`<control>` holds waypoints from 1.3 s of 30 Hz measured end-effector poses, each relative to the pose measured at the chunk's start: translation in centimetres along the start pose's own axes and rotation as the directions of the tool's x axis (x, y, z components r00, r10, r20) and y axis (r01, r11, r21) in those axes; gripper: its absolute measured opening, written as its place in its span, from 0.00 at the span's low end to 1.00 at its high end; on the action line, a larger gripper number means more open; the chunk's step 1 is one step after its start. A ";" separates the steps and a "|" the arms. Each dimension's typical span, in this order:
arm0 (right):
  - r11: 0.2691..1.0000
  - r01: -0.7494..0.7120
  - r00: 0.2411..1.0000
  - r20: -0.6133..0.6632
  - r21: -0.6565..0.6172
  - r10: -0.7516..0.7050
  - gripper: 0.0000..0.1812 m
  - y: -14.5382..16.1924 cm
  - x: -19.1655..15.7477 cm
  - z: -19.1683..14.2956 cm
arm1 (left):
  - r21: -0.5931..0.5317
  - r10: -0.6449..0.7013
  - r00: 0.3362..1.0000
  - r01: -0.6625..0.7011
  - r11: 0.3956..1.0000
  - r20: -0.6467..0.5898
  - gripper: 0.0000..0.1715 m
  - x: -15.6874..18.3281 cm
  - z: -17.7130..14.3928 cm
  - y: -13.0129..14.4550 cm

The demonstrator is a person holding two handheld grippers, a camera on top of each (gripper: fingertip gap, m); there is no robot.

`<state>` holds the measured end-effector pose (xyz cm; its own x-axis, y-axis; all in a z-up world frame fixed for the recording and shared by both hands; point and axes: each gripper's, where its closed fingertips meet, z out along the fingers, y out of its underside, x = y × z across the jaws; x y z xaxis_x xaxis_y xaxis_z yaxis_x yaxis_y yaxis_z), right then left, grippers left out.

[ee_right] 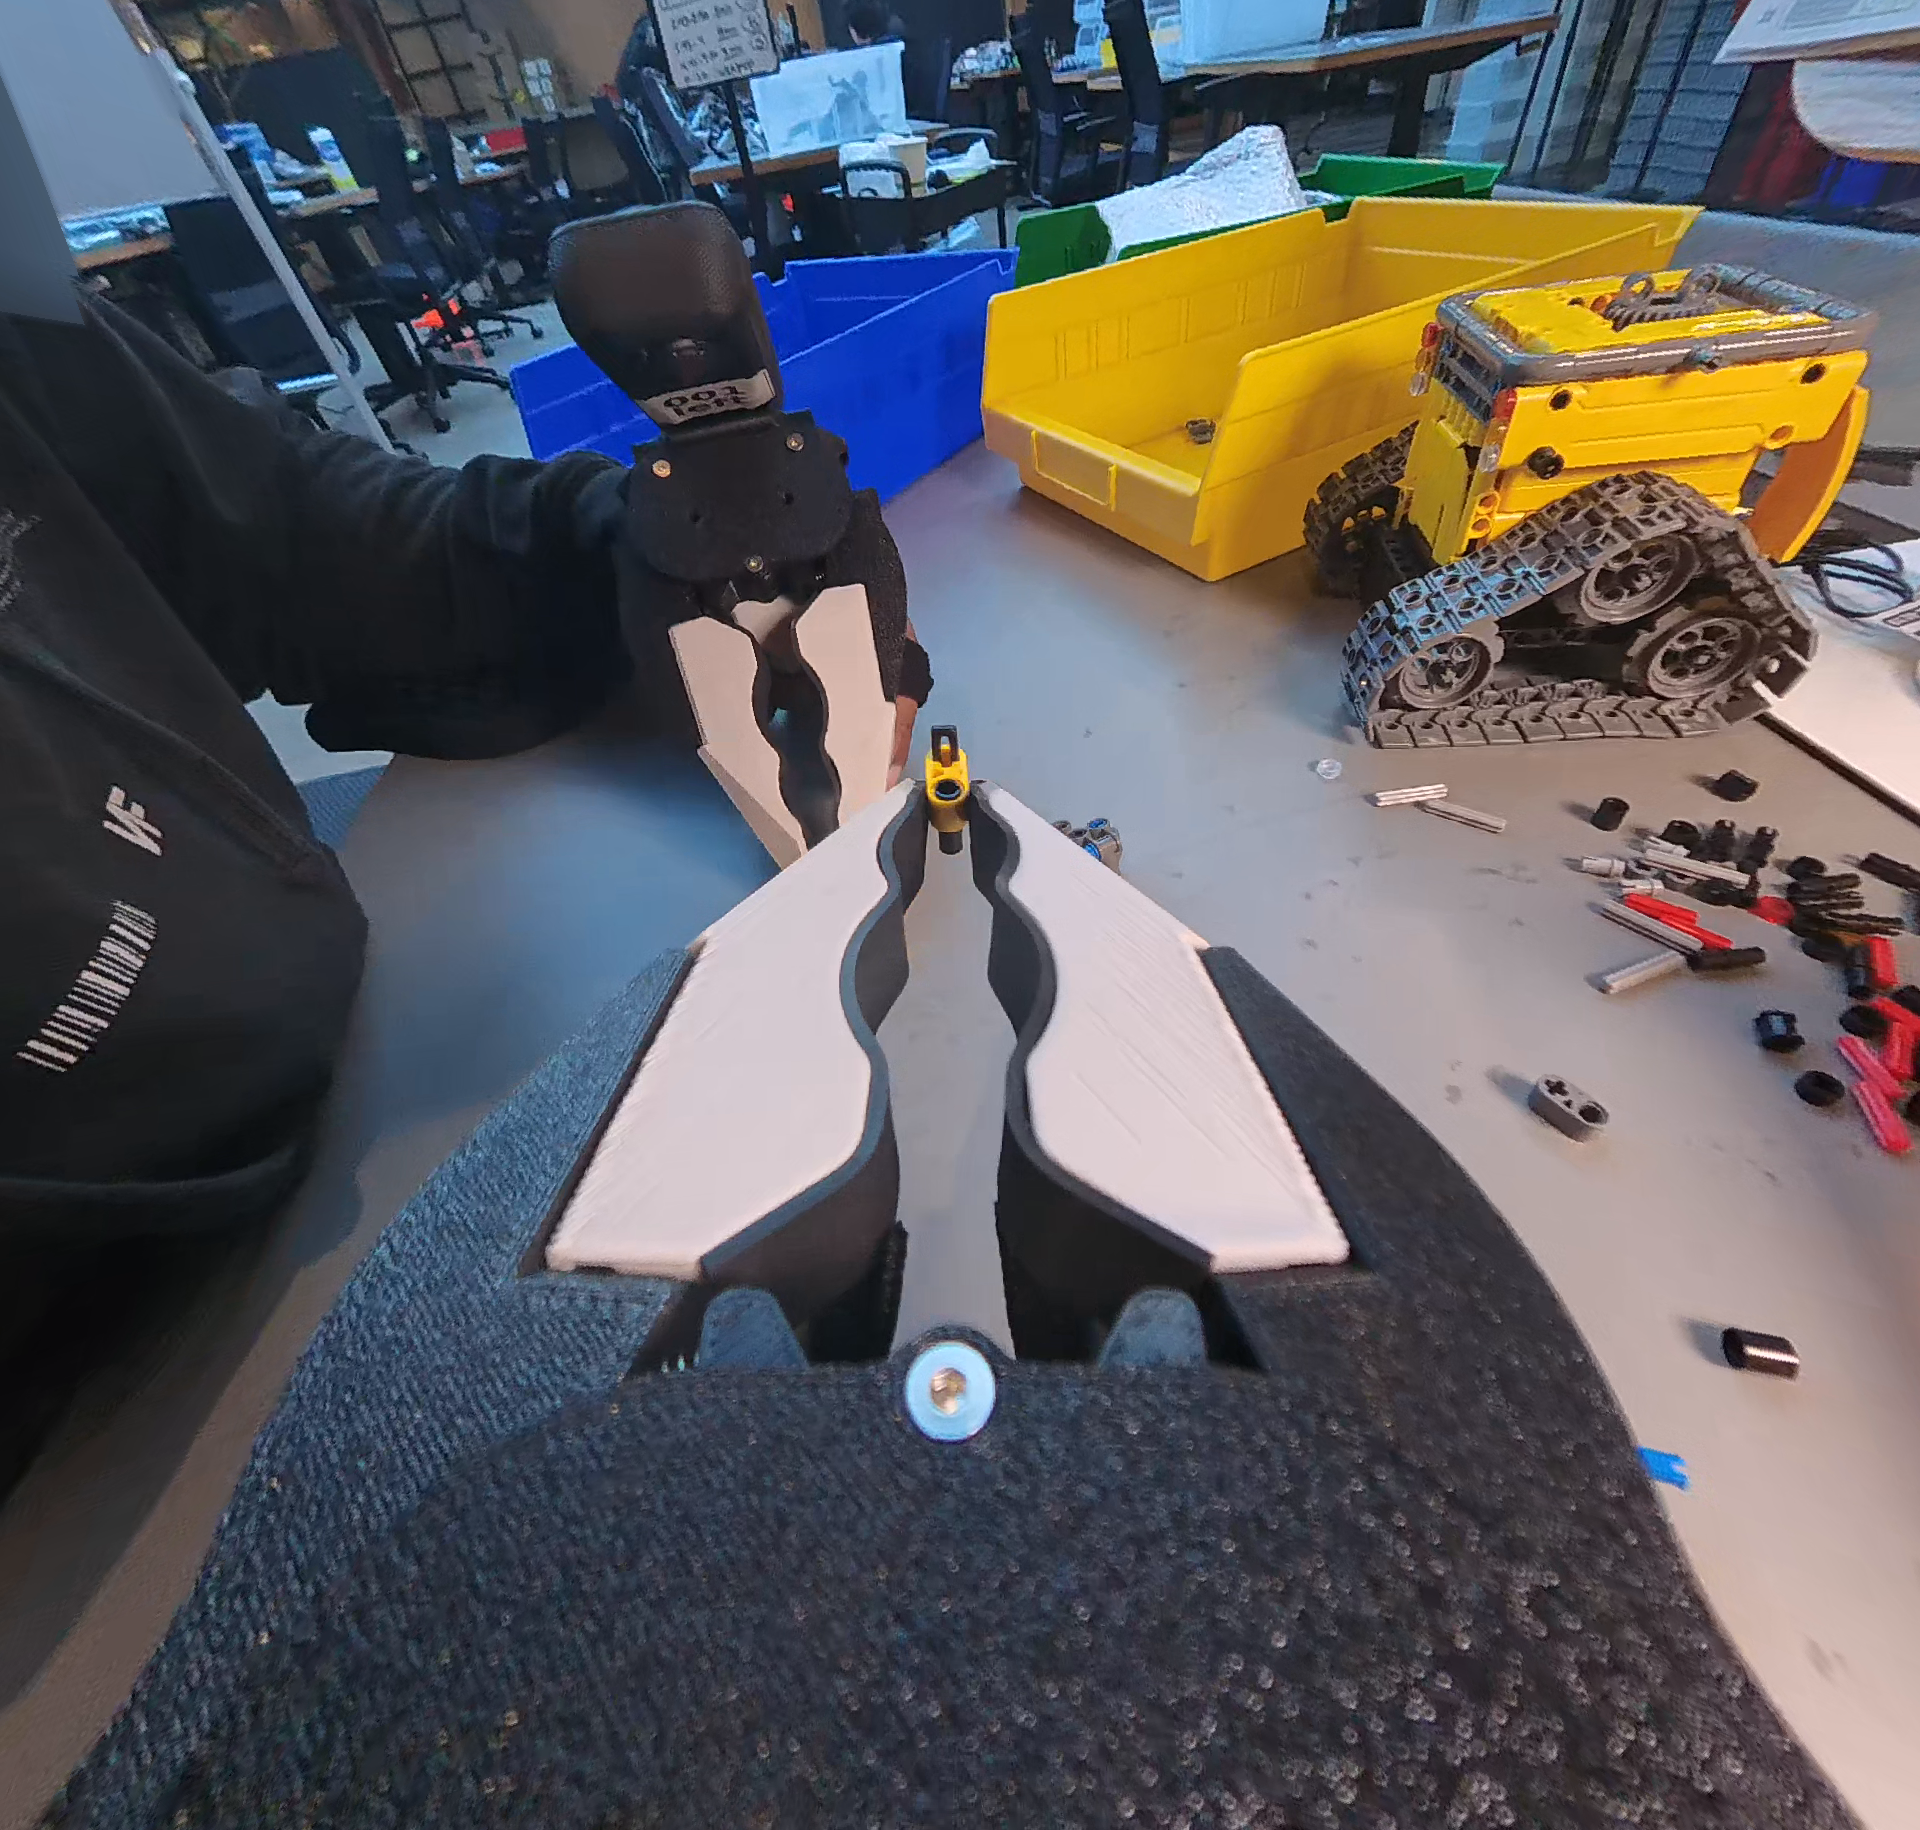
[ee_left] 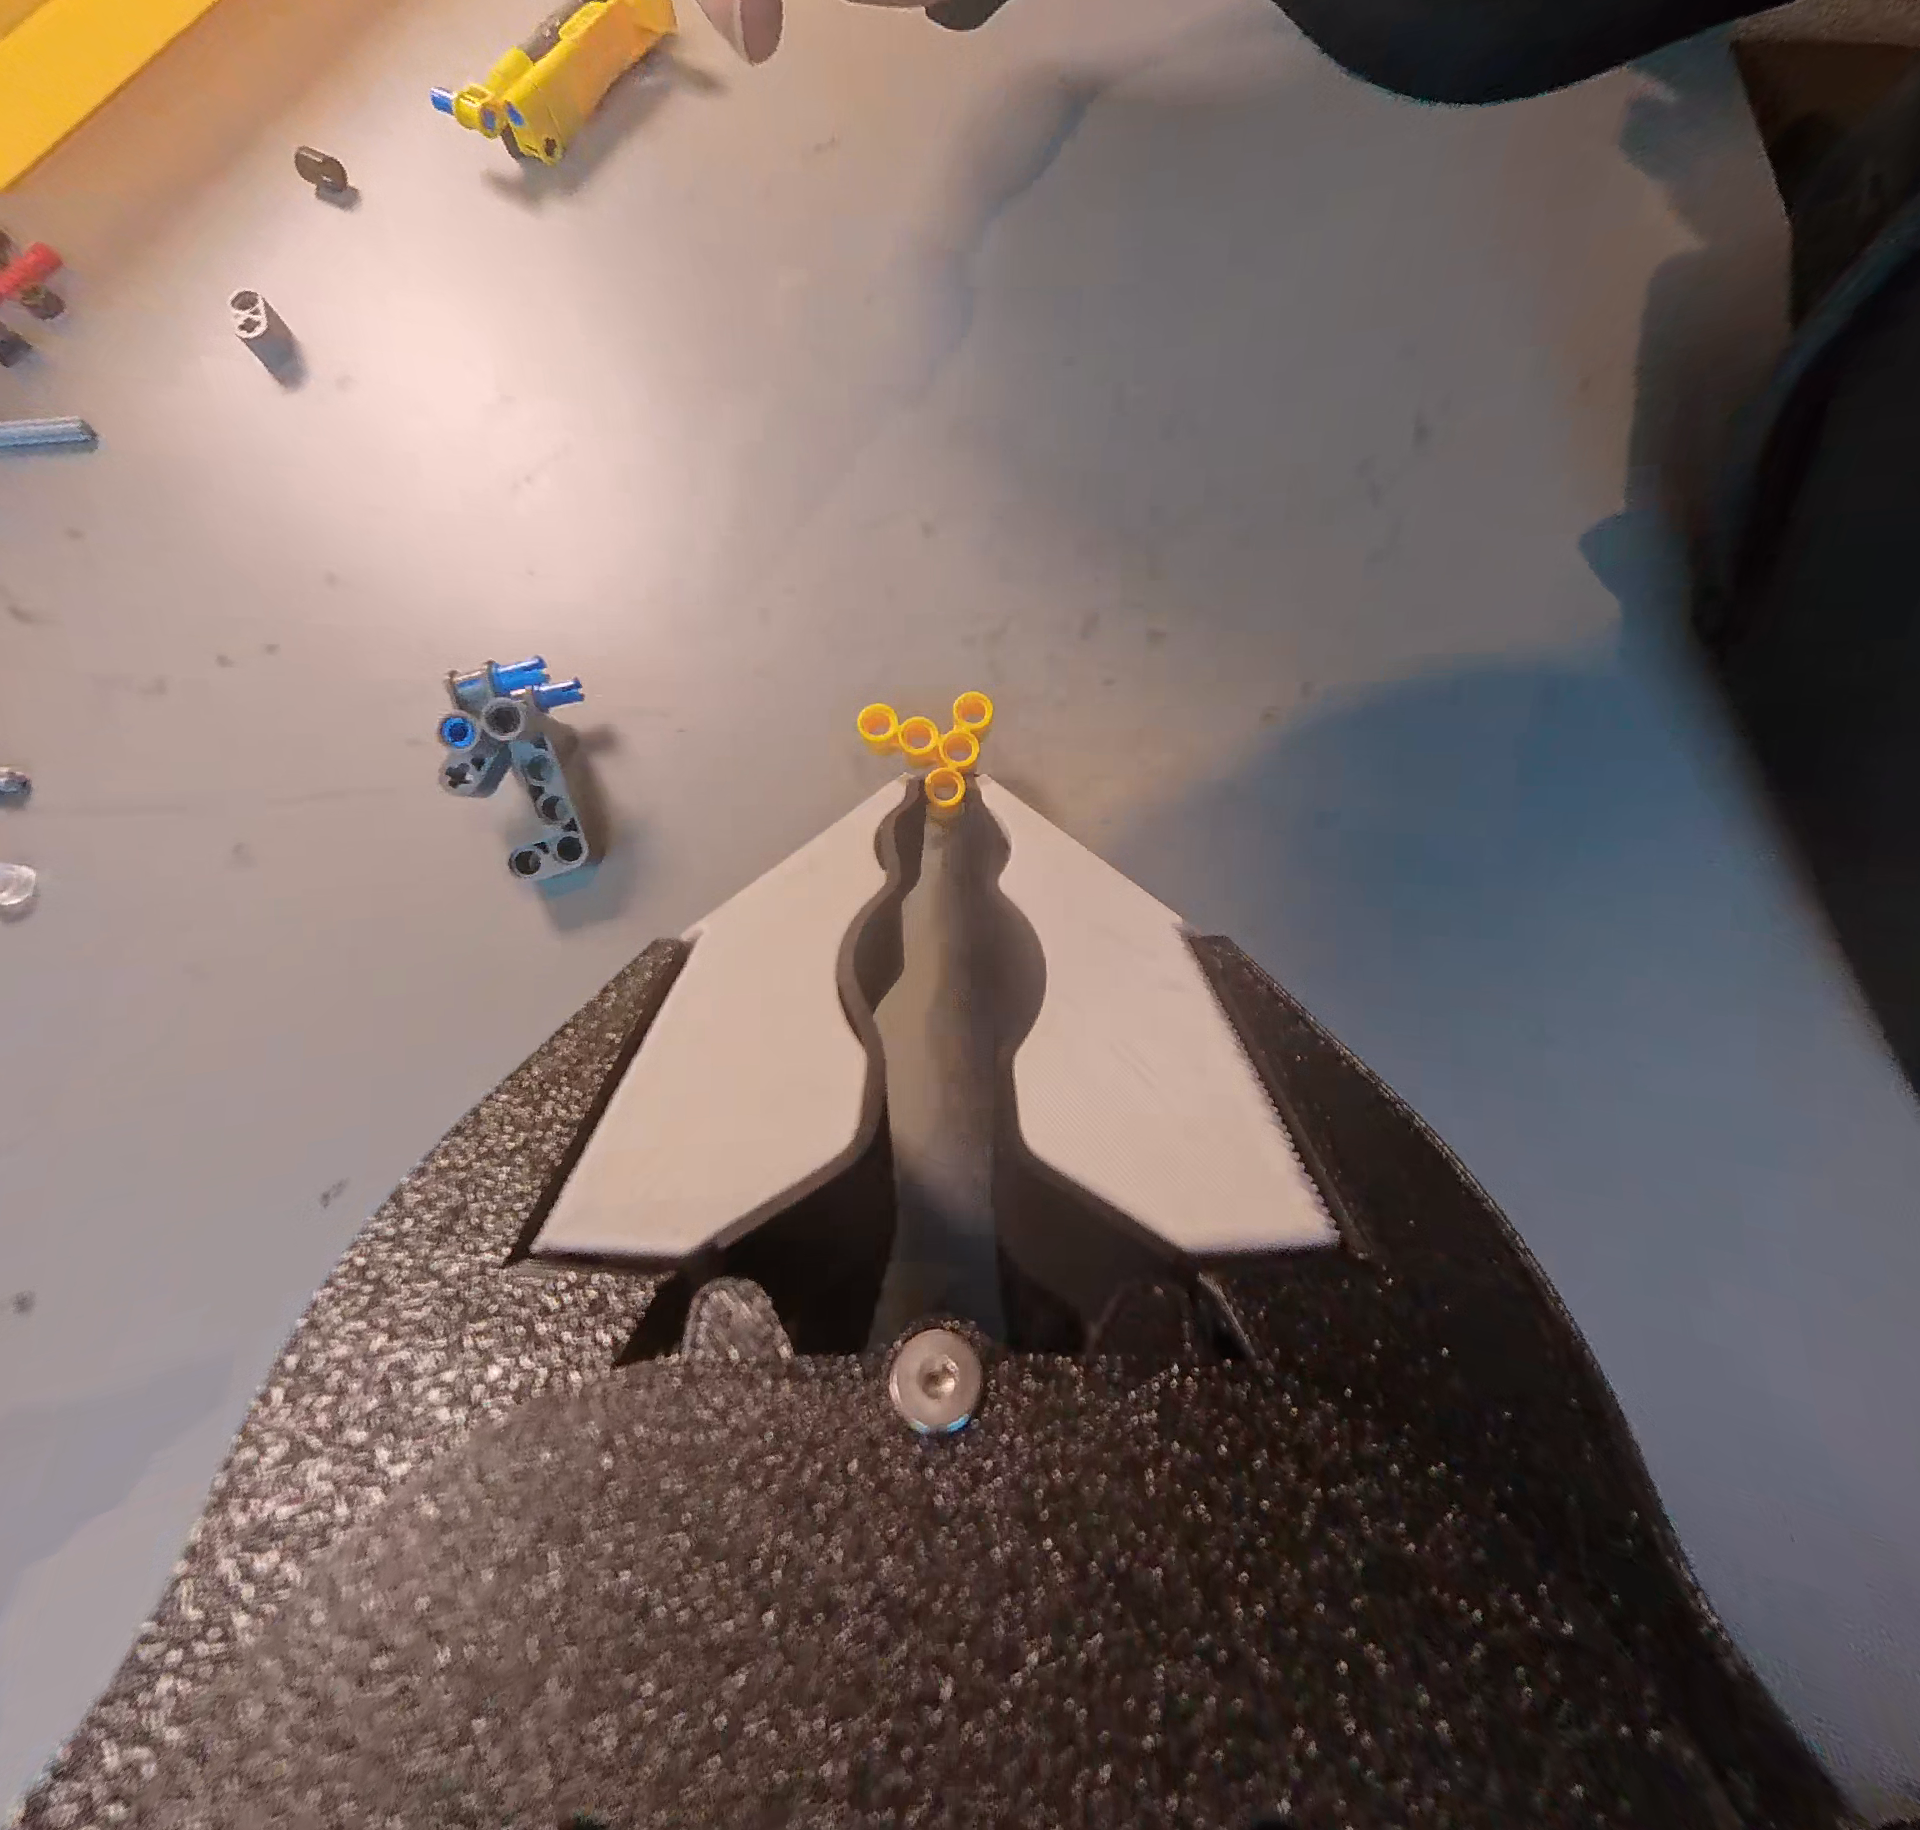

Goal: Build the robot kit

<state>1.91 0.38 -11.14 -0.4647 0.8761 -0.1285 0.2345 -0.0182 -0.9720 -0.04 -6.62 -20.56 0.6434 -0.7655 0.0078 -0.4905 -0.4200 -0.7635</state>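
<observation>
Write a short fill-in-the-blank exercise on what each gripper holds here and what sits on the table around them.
1. The left gripper is shut on a ____ beam piece with five round holes.
2. The right gripper pinches a small yellow connector with a ____ pin through it.
3. The tracked yellow toy vehicle stands beside the ____ bin.
4. The grey angled beam on the table carries ____ pins.

Missing words: yellow; black; yellow; blue

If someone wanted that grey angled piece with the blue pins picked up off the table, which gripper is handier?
Probably the left hand-held gripper: the grey piece lies just beside it, though it already pinches a yellow beam. The right hand-held gripper holds a yellow connector.
</observation>
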 end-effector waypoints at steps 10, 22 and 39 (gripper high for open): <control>1.000 -0.016 1.000 -0.013 -0.025 0.016 0.04 0.8 0.4 0.2 | -0.029 -0.006 1.000 0.007 1.000 0.025 0.07 -0.5 -1.2 1.5; 0.998 -0.003 1.000 -0.006 -0.060 0.002 0.04 1.3 0.1 0.3 | 0.026 -0.065 0.990 0.063 0.998 0.122 0.07 -2.6 -2.0 0.1; 0.998 -0.022 0.999 0.026 -0.063 0.024 0.04 1.4 -0.3 0.2 | -0.101 0.221 0.917 -0.268 0.958 -0.333 0.04 2.4 1.0 0.3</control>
<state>2.20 0.02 -12.45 -0.4812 0.8625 -0.1564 0.2975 -0.0071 -0.9547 1.94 -8.10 -21.38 0.2857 -0.9568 0.0534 -0.7015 -0.2467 -0.6686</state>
